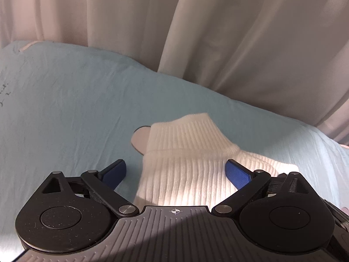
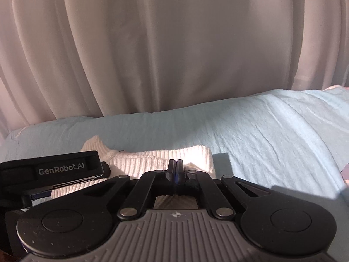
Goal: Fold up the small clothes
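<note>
- Jaws of the left gripper (image 1: 175, 173) stand wide apart, low in frame, astride the white ribbed sock (image 1: 192, 163) without pressing it.
- Right gripper (image 2: 175, 171) is pinched together at the sock's near edge; whether fabric is caught is unclear.
- Sock lies mid-frame on the light blue sheet (image 1: 65, 109), below the white curtain (image 1: 240, 32).

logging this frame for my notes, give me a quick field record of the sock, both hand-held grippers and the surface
item: white ribbed sock, cuff folded over
surface: light blue sheet
backdrop: pale curtain
left hand-held gripper: open, blue pads either side of the sock, not pressing
right hand-held gripper: shut, tips at the sock's near edge; whether fabric is pinched cannot be told
</note>
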Motion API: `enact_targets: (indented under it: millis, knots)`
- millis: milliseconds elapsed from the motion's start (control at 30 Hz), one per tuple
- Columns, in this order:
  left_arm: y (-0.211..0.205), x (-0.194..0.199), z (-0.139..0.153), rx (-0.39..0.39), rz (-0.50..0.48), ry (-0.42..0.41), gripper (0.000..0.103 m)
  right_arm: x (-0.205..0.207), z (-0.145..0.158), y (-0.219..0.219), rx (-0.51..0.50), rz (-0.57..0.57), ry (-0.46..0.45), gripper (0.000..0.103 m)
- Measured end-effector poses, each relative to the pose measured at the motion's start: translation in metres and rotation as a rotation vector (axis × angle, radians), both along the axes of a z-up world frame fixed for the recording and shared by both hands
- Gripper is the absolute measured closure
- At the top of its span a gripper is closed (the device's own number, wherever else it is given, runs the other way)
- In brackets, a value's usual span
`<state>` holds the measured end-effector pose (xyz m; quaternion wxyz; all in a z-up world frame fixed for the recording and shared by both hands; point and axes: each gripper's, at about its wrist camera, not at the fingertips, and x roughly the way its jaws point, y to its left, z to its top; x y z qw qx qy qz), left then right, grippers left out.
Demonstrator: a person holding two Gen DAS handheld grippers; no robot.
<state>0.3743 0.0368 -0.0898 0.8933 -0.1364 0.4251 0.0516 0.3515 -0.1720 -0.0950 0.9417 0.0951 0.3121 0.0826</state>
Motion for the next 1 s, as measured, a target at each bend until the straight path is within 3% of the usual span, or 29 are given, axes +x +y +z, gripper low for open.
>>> enact_targets:
  millis: [133, 233, 333, 467, 633, 833, 900, 1000]
  knots:
    - [0.016, -0.04, 0.012, -0.001, 0.071, -0.086, 0.005, -0.023, 0.005, 0.006, 0.049, 0.063, -0.015, 0.086]
    - [0.014, -0.04, 0.006, 0.041, 0.13, -0.096, 0.005, -0.024, -0.004, 0.025, -0.067, 0.055, -0.05, 0.085]
    - [0.013, -0.029, 0.005, -0.004, 0.138, -0.081, 0.005, -0.021, -0.009, 0.036, -0.163, 0.04, -0.068, 0.085]
    - [0.002, -0.013, 0.0, 0.073, 0.107, -0.066, 0.004, -0.018, -0.015, 0.019, -0.106, 0.018, -0.079, 0.086]
    - [-0.007, -0.017, -0.008, 0.145, 0.076, -0.113, 0.004, -0.015, -0.021, 0.004, -0.039, -0.01, -0.086, 0.087]
    - [0.002, -0.022, -0.007, 0.095, 0.079, -0.082, 0.003, -0.022, -0.016, 0.003, -0.016, 0.009, -0.083, 0.087]
    - [0.005, -0.033, -0.006, 0.08, 0.074, -0.046, 0.002, -0.035, -0.012, 0.005, -0.06, 0.021, -0.08, 0.087]
    - [0.006, -0.06, -0.004, 0.071, 0.044, -0.059, 0.002, -0.068, -0.005, 0.006, -0.13, 0.048, -0.11, 0.068]
